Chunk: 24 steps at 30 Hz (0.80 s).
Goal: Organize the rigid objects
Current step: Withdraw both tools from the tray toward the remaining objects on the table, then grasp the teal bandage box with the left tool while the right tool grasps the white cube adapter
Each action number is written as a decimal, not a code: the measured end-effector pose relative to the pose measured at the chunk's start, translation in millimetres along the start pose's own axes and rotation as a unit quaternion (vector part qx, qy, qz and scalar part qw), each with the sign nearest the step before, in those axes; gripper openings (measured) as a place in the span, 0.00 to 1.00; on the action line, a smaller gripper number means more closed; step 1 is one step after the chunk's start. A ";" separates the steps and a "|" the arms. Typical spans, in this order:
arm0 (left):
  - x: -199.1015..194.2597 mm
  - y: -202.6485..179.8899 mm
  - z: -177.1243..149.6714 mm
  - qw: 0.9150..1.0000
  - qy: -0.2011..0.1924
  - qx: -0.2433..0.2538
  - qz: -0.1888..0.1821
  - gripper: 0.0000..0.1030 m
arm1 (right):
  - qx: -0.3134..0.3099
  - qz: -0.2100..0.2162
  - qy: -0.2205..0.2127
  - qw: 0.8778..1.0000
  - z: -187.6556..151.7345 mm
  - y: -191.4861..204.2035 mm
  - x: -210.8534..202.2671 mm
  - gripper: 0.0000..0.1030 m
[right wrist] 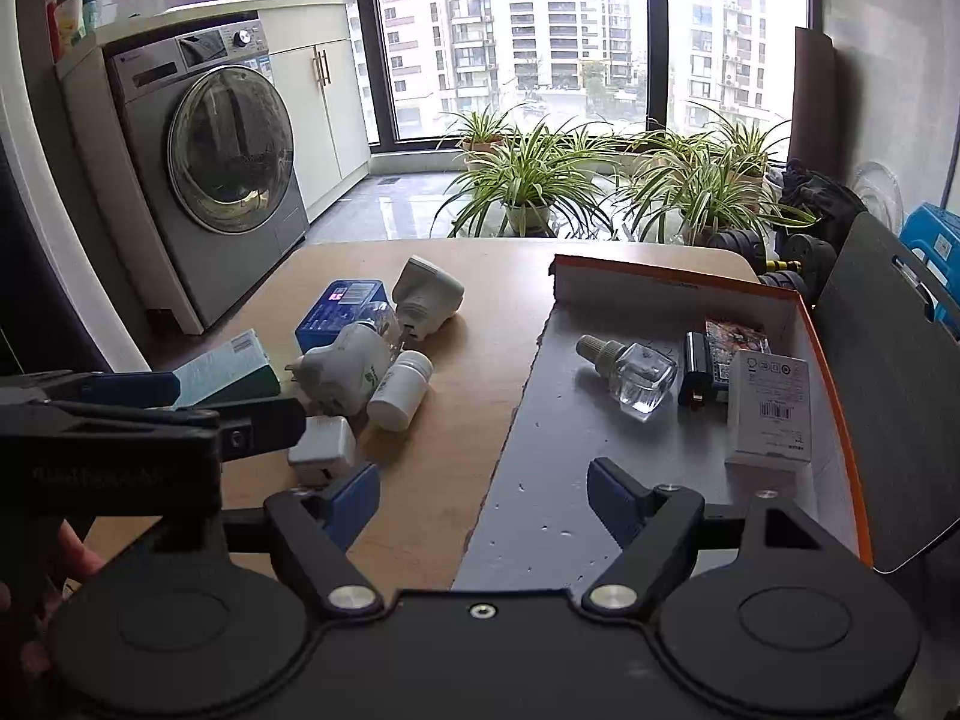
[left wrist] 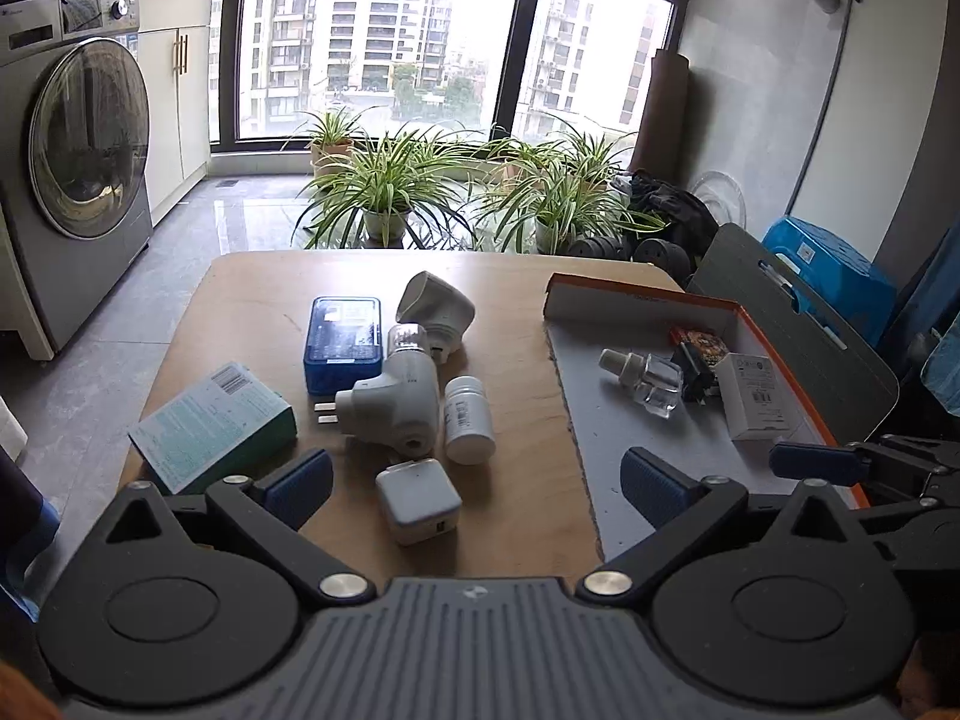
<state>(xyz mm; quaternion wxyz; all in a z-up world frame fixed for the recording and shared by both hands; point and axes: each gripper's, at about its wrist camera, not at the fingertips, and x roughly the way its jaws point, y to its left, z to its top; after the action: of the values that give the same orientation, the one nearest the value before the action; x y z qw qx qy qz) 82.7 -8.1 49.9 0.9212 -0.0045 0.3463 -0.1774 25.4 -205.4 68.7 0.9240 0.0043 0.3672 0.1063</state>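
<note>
Left gripper [left wrist: 477,480] wide, empty, above white charger cube [left wrist: 418,501]. Right gripper [right wrist: 483,495] wide, empty, over near edge of orange-rimmed box lid [right wrist: 831,396]. Pill bottle [left wrist: 468,419], plug adapters left of lid; clear bottle [right wrist: 636,375] inside lid.

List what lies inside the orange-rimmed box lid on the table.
Inside the box lid: a clear glass bottle, a black plug, a white carton and a colourful packet, partly hidden behind the plug and carton.
</note>
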 end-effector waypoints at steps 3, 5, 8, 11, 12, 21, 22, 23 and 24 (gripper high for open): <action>-0.7 29.0 -7.8 1.000 0.007 -0.005 0.016 1.00 | 0.001 0.003 0.005 1.000 -3.1 2.4 1.9 0.88; 1.5 47.5 -11.5 0.999 0.012 -0.010 0.032 1.00 | 0.001 0.004 0.007 1.000 -3.7 4.0 3.1 0.88; 9.5 79.8 -13.8 0.998 0.014 -0.006 0.060 1.00 | 0.001 0.005 0.010 1.000 -4.6 7.9 4.7 0.88; 23.5 104.0 -12.0 0.997 0.025 0.008 0.074 1.00 | 0.000 0.007 0.013 1.000 -5.3 11.8 7.1 0.88; 27.7 108.5 -10.6 0.997 0.028 0.014 0.076 1.00 | 0.000 0.007 0.014 1.000 -5.4 13.3 8.4 0.88; 75.4 125.1 7.5 0.993 0.045 0.085 0.065 1.00 | -0.012 0.010 0.035 0.999 -5.3 29.8 25.9 0.88; 80.4 125.1 7.9 0.993 0.048 0.090 0.065 1.00 | -0.012 0.012 0.037 0.999 -4.7 31.2 28.0 0.88; 86.7 125.5 7.8 0.992 0.052 0.092 0.065 1.00 | -0.011 0.014 0.039 0.999 -4.0 32.6 30.3 0.88; 91.2 126.7 6.4 0.992 0.056 0.091 0.065 1.00 | -0.010 0.016 0.041 0.999 -3.3 34.5 33.5 0.88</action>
<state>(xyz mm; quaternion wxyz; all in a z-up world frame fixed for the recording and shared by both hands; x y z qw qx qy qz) 191.4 79.8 -19.9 0.9067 0.1116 0.3791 -0.1477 40.2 -165.2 46.6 0.9065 -0.0031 0.4034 0.1248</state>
